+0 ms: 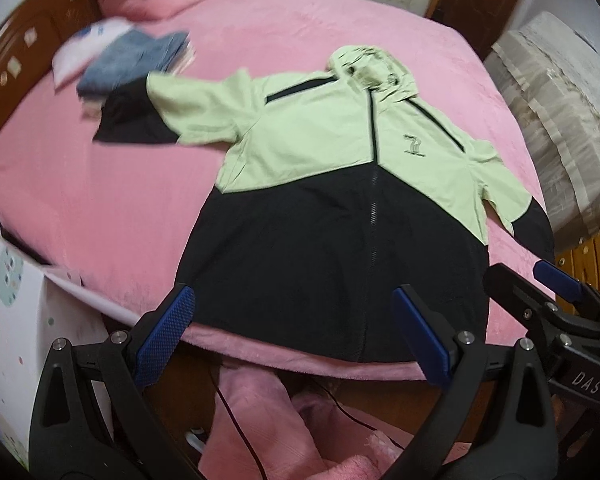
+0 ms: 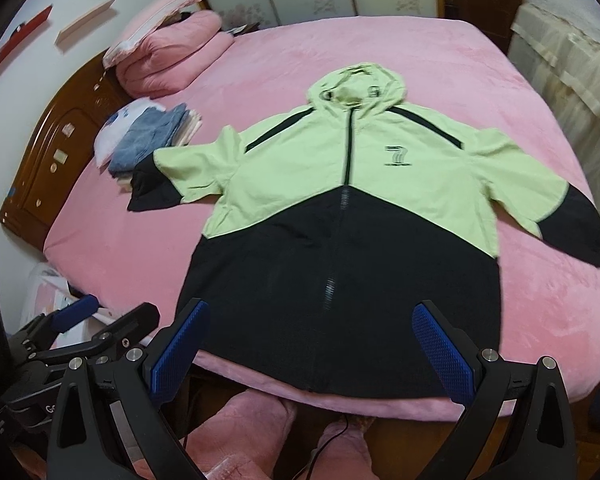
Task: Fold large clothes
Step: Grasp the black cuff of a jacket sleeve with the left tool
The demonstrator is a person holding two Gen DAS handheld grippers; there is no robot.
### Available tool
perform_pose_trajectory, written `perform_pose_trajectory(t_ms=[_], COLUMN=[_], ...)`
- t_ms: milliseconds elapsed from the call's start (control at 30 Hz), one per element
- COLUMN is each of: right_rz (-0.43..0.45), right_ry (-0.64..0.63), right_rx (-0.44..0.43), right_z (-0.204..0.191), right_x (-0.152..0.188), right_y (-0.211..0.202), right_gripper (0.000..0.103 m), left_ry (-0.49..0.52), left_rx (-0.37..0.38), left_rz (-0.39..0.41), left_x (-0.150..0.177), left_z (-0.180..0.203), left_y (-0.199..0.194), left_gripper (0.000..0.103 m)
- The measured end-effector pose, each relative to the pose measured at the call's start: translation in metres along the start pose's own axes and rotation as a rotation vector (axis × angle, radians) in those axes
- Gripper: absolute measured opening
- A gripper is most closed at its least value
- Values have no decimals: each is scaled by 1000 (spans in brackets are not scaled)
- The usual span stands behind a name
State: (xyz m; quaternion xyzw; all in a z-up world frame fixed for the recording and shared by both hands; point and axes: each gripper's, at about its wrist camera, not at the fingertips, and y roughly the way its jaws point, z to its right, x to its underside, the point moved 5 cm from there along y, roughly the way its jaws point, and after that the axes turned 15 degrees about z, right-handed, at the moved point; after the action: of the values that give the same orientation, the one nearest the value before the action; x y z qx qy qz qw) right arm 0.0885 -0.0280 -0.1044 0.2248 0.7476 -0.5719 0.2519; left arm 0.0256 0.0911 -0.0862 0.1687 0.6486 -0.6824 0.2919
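Note:
A light-green and black hooded jacket lies flat, front up and zipped, on the pink bed, hood far, hem at the near edge, both sleeves spread out. It also shows in the right wrist view. My left gripper is open and empty, hovering just in front of the hem. My right gripper is open and empty over the hem's middle. The right gripper shows at the right in the left wrist view; the left gripper shows at the lower left in the right wrist view.
A stack of folded clothes lies left of the jacket near the wooden headboard. A folded pink quilt sits at the far left corner. A covered cabinet stands right of the bed. Pink slippers and a cable lie on the floor below.

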Motion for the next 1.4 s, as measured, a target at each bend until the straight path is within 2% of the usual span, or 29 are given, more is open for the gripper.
perform_pose_trajectory(t_ms=[167, 300, 433, 533, 633, 800, 933, 967, 1067, 1133, 1300, 1333, 1400], right_rz=[-103, -134, -160, -153, -144, -48, 19, 23, 19, 5, 18, 19, 4], right_ry=[-66, -150, -229, -264, -258, -82, 13, 25, 32, 36, 76, 87, 111], right_rx=[-17, -14, -18, -11, 23, 67, 111, 126, 164, 156, 160, 159, 159], right_z=[-59, -118, -184, -233, -266, -296, -290, -288, -287, -291, -287, -282, -284], right_x=[0, -1, -3, -6, -16, -45, -43, -40, -31, -26, -13, -10, 0], right_y=[54, 101, 157, 209, 272, 362, 402, 410, 428, 437, 435, 435, 441], right_gripper=[103, 103, 103, 103, 103, 103, 103, 103, 103, 103, 103, 103, 103], left_ry=[-113, -257, -406, -505, -624, -825, -898, -912, -957, -949, -850, -847, -843], left_rx=[-18, -4, -3, 8, 7, -37, -120, -137, -127, -107, -115, -120, -157], left_rz=[-117, -222, -268, -272, -212, 8, 172, 200, 222, 242, 309, 318, 328], left_x=[2, -4, -20, -36, -55, -86, -106, -111, -119, -126, -139, -139, -138], left_z=[-65, -133, -208, -269, -335, -443, -504, -519, -554, -566, -583, -582, -591], left_y=[38, 83, 135, 185, 237, 316, 358, 369, 406, 424, 449, 451, 456], left_gripper=[95, 89, 88, 88, 87, 79, 67, 67, 65, 65, 65, 62, 45])
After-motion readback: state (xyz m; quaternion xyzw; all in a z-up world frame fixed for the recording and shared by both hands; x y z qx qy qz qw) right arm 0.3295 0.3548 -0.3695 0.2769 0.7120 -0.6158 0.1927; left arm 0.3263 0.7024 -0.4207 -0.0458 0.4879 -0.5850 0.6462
